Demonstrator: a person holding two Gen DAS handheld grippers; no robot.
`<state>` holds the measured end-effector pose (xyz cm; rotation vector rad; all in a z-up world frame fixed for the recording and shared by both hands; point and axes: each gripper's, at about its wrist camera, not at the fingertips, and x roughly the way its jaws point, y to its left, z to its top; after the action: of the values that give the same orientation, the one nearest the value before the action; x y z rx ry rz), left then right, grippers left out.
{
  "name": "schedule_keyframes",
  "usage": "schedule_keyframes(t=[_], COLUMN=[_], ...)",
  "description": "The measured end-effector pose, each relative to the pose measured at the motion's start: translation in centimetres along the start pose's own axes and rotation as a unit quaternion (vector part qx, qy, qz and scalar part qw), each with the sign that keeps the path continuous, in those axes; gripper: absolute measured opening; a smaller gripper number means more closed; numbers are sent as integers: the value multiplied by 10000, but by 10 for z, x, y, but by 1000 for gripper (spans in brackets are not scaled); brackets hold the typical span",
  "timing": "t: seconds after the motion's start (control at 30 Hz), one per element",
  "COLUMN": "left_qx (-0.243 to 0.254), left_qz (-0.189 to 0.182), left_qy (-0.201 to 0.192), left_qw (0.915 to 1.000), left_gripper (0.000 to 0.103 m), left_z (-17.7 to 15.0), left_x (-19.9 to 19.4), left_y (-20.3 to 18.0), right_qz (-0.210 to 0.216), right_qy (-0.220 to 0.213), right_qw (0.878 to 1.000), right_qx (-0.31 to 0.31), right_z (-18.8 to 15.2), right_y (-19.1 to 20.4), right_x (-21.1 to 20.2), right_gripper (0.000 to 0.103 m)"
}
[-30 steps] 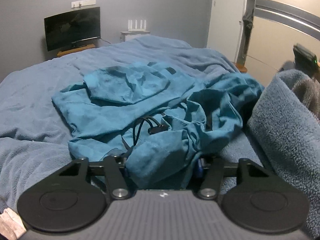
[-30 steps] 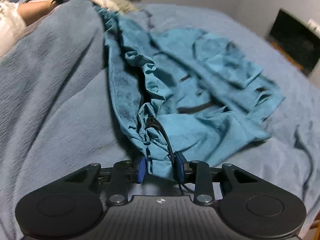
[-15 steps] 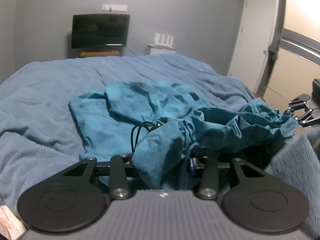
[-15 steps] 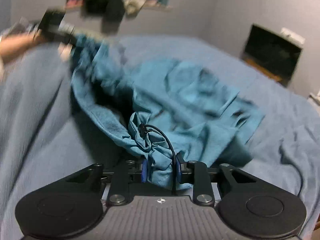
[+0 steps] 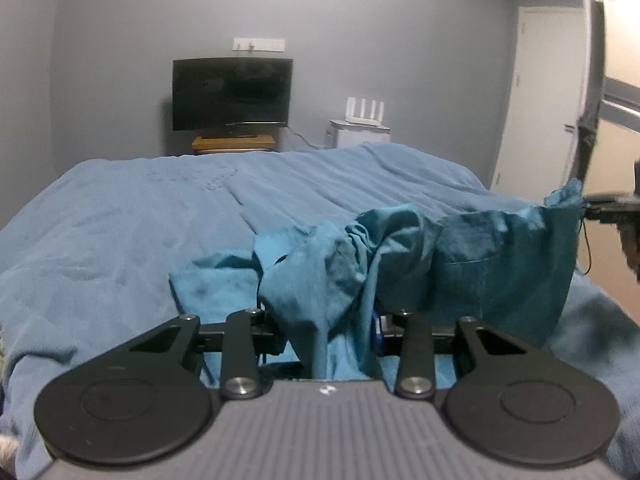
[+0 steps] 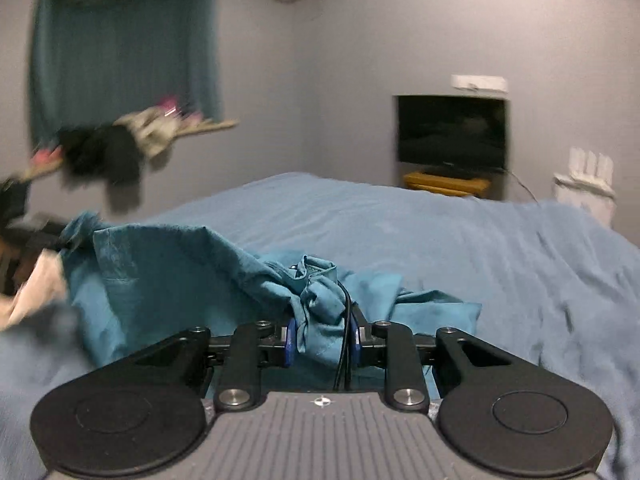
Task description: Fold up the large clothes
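A large teal garment [image 5: 472, 268] hangs stretched between my two grippers above the blue bed [image 5: 160, 216]. My left gripper [image 5: 328, 332] is shut on one bunched edge of it. My right gripper [image 6: 322, 340] is shut on another bunched part with a black drawstring [image 6: 346, 332] running between the fingers. In the left wrist view the right gripper [image 5: 608, 208] holds the far corner at the right edge. In the right wrist view the garment [image 6: 168, 276] rises to the left, where the left gripper [image 6: 28, 232] and a hand hold it.
A dark monitor [image 5: 232, 94] on a wooden stand is against the far grey wall, with a white router [image 5: 365, 110] on a small cabinet beside it. A door [image 5: 548, 92] is at the right. A teal curtain [image 6: 124, 48] and piled clothes [image 6: 120, 148] are on a shelf.
Both grippers have lifted and moved apart, pulling the garment up off the bed and stretching it between them. Both views have tilted up toward the walls.
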<state>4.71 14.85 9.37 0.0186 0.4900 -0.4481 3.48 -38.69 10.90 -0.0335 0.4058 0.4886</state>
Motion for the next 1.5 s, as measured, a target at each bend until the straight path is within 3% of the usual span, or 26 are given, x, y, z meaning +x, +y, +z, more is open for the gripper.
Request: schedule_keyframes(t=[0.17,0.33,0.43,0.47,0.57,0.7,0.8,0.93,0.97,1.0,1.03,1.07,1.17,1.27,1.4,1.5], left_qx=[-209,-722,-1133,-1247,-1472,-2013,-2405,-1953,-1828,-1771,-1728,-1672,-1340,-991,-1051,-1116], left_qz=[163,460,702,781,911,532,-54,-443,-568,-621,-622,-588,-312,32,445,700], left_qy=[216,373,536,589,624,217,120,20,-42,-58,-51,-12,-35,-214,-563,-326], left_qw=[9994,9956,9896,9874,9829,9778,9706,9797,9815,9822,9830,9842,9905,9948,9919,9907], left_gripper=[35,37,50,60,74,78,78,78,75,71,57,48,30,22,19,19], left_z=[25,28,17,10,-11,-41,-50,-44,-44,-44,-44,-42,-30,-9,16,22], left_x=[65,137,171,180,193,180,174,167,166,165,165,168,174,186,204,229], left_y=[35,70,89,93,100,111,125,127,127,127,124,123,110,102,108,125], right_qz=[-289,-613,-755,-740,-622,-601,-411,-14,30,39,60,-54,-287,-560,-1096,-1328], right_qy=[-111,-112,-227,-281,-321,-118,-131,-143,-54,16,61,102,-251,-870,-1325,-1179], right_qw=[9962,9867,9806,9761,9587,9606,9649,9738,9774,9797,9823,9841,9855,9825,9756,9719], right_qx=[820,1499,1796,2026,2757,2710,2589,2269,2114,2006,1870,1774,1652,1548,1368,1545], right_z=[8,-1,-17,-24,-49,-69,-71,-75,-73,-70,-68,-65,-52,-32,-18,-18], right_y=[-40,-79,-99,-106,-132,-148,-150,-137,-134,-131,-128,-125,-118,-116,-121,-135], right_x=[69,140,181,190,215,234,244,244,251,254,259,262,249,232,232,253], right_gripper=[27,28,39,48,57,67,69,74,73,58,28,22,12,7,7,7])
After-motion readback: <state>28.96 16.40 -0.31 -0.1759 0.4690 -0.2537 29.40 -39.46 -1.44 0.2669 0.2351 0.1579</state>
